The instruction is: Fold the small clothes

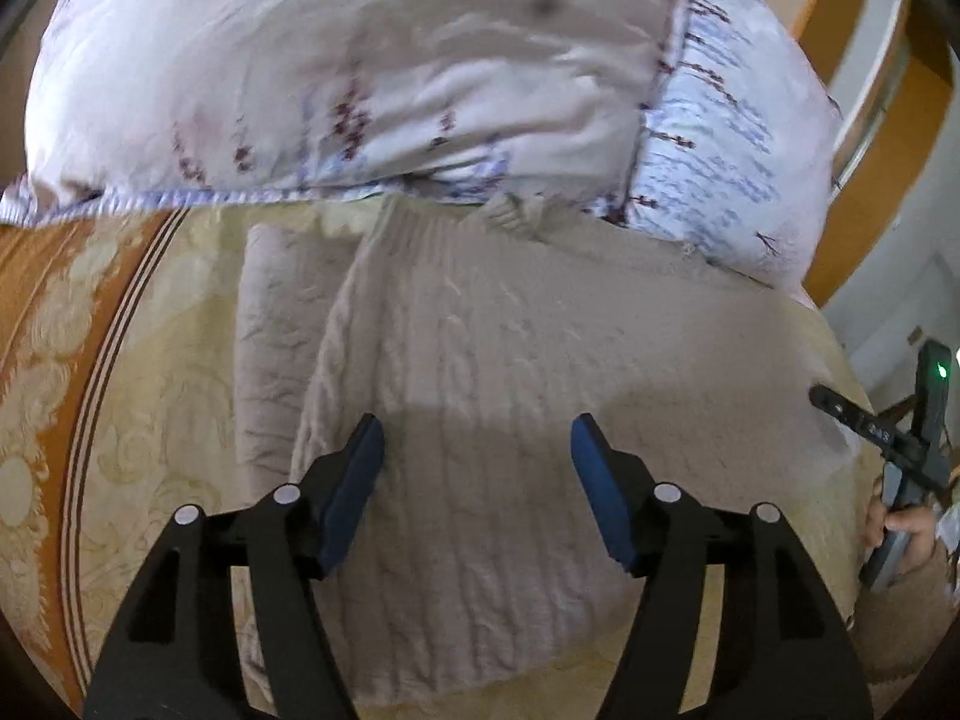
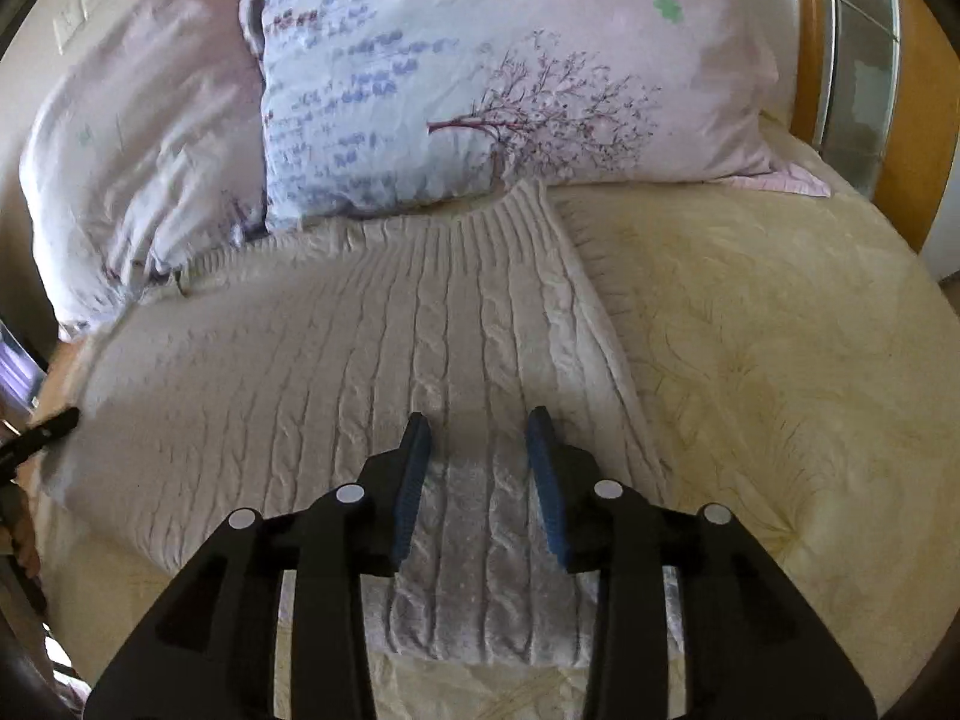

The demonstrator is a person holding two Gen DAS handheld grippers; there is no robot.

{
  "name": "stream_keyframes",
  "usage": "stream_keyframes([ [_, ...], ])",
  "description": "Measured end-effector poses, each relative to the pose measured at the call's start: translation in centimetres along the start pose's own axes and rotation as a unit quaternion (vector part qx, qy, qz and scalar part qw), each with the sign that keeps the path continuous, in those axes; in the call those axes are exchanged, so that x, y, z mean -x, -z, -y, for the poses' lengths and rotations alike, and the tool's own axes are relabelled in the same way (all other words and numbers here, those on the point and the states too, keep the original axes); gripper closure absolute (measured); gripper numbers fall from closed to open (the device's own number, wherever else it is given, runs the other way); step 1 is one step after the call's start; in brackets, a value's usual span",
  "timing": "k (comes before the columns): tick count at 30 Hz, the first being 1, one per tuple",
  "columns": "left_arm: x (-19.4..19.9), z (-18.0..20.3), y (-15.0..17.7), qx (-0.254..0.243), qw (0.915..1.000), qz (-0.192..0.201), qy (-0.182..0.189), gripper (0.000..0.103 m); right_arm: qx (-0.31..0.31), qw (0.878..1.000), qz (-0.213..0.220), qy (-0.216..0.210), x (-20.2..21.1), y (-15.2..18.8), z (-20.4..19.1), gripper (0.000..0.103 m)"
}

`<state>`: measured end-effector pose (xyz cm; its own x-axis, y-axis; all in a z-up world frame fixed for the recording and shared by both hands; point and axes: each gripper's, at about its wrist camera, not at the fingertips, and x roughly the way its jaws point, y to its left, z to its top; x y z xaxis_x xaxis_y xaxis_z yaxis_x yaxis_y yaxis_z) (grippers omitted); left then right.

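A pale pink knitted sweater (image 2: pixel 372 360) with twisty cable lines lies flat on a cream bedspread (image 2: pixel 780 360), with its neck end up near the pillows. Its near edge is partly hidden behind the black gripper arms in both views. In the left wrist view the sweater (image 1: pixel 480 372) has a sleeve (image 1: pixel 276 324) lying folded along its left side, and the top of the sweater tucks under the pillows, so that end cannot be seen well. The left gripper (image 1: pixel 477 450) hovers low over the sweater with its blue pads wide apart, and nothing is between them. The right gripper (image 2: pixel 480 444) is over the sweater too, with its blue pads apart by a smaller gap, and it holds nothing; only the knit shows between them. It is hard to tell if the tips touch the cloth. At the right edge of the left wrist view, part of a black tool with a green light (image 1: pixel 924 420) pokes in, cut off by the frame. Two pillows sit at the head of the bed: one with a pink tree picture (image 2: pixel 528 78) and a plainer, wrinkly one (image 2: pixel 138 138) beside it. The pictures are a bit blurry. An orange wooden headboard (image 2: pixel 918 102) shows behind, and the bedspread has an orange border (image 1: pixel 54 276) on the left.
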<state>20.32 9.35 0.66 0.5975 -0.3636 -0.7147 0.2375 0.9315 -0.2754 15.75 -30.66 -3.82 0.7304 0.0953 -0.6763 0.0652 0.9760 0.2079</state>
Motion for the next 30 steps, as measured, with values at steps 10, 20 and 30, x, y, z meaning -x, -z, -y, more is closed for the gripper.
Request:
stream_keyframes([
  [10, 1.0, -1.4, -0.1, 0.04, 0.9987, 0.017, 0.026, 0.032, 0.023, 1.0, 0.01, 0.009, 1.0, -0.4, -2.1, 0.038],
  [20, 1.2, -6.4, -1.9, 0.142, 0.9897, 0.011, 0.012, 0.025, 0.084, 0.996, 0.012, -0.02, -0.9, -1.4, -8.7, 0.031],
  [30, 0.3, -7.9, -2.0, 0.197, 0.9792, 0.002, 0.049, 0.026, 0.118, 0.993, 0.007, -0.011, -2.8, -1.2, -12.7, 0.028],
])
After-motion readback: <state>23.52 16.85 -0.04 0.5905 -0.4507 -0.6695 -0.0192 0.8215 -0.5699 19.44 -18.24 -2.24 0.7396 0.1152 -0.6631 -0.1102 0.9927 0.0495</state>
